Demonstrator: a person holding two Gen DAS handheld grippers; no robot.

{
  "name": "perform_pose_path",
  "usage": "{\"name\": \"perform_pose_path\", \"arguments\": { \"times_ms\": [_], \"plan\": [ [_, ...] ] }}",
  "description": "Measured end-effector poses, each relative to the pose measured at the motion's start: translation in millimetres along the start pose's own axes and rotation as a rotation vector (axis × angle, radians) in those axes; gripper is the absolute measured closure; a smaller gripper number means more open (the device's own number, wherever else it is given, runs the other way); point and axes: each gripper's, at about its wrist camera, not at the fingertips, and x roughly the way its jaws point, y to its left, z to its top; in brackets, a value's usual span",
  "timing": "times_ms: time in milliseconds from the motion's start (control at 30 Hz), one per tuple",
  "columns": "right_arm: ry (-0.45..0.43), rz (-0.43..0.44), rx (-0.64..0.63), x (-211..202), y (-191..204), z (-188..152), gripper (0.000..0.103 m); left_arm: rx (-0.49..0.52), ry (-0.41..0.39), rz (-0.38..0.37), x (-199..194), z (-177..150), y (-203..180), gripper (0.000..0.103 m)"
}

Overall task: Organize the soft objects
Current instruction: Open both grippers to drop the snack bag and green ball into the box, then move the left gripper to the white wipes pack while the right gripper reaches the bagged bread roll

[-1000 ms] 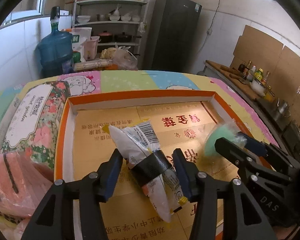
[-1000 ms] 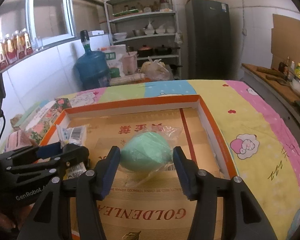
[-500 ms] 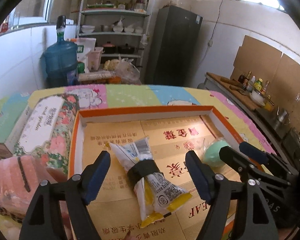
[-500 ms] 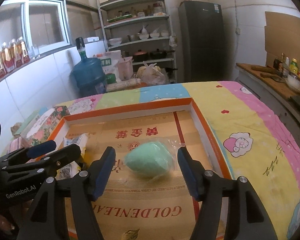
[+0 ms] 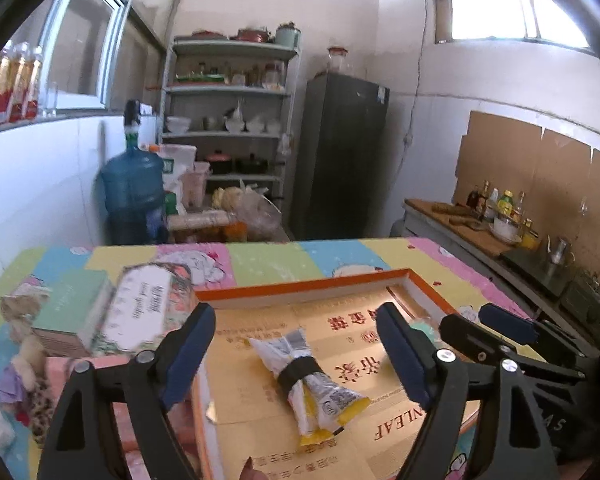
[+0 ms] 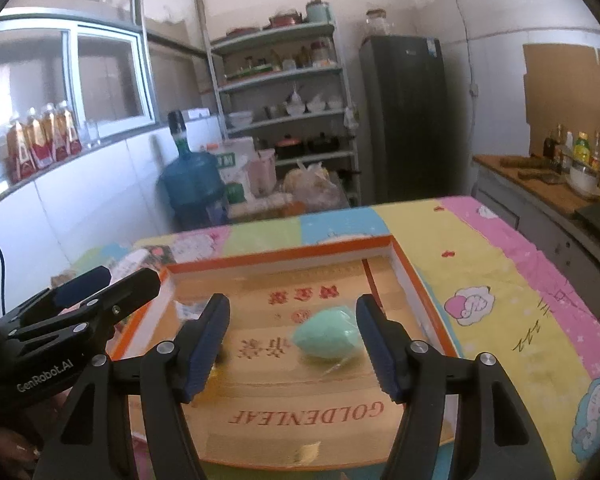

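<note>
**Both grippers wide apart above the tray**

A floral tissue box (image 5: pixel 148 312) and a pink pack (image 5: pixel 100 384) lie left of the orange-rimmed cardboard tray (image 5: pixel 300 288), on a cartoon-print cloth (image 6: pixel 500 264). The left gripper (image 5: pixel 296 352) gapes wide, holding nothing; the banded packet (image 5: pixel 308 380) lies on the tray floor beyond it. The right gripper (image 6: pixel 292 344) is likewise spread, the green sponge (image 6: pixel 328 338) lying just inside its right finger. A second ago both tongs sat low around these items; now they are raised and drawn back.

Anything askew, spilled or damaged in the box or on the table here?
Nothing spilled or broken. The banded packet lies diagonally in the box, and the green sponge lies loose near its right wall. Both grippers are open above them.
</note>
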Motion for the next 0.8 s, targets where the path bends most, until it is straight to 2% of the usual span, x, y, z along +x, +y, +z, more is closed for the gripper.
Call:
{"name": "perform_pose_path", "arguments": {
  "times_ms": [133, 233, 300, 433, 500, 667, 800],
  "plan": [
    [-0.025, 0.003, -0.007, -12, 15, 2, 0.035, -0.017, -0.039, 0.001, -20, 1, 13, 0.007],
    [-0.035, 0.018, -0.017, -17, 27, 3, 0.035, -0.03, -0.059, 0.015, -35, 2, 24, 0.007],
    [-0.041, 0.024, -0.023, -20, 37, 2, 0.035, -0.029, -0.068, 0.052, -42, 5, 34, 0.007],
    [-0.057, 0.043, -0.037, -30, 56, 2, 0.034, -0.068, -0.094, 0.046, -62, 10, 53, 0.007],
    [-0.065, 0.05, -0.052, -35, 67, 2, 0.034, -0.07, -0.116, 0.067, -76, 10, 62, 0.007],
    [-0.078, 0.074, -0.077, -42, 97, 0, 0.029, -0.091, -0.146, 0.096, -109, 6, 92, 0.007],
    [-0.073, 0.11, -0.101, -43, 125, -6, 0.028, -0.077, -0.139, 0.182, -130, 0, 116, 0.007]
  ]
}}
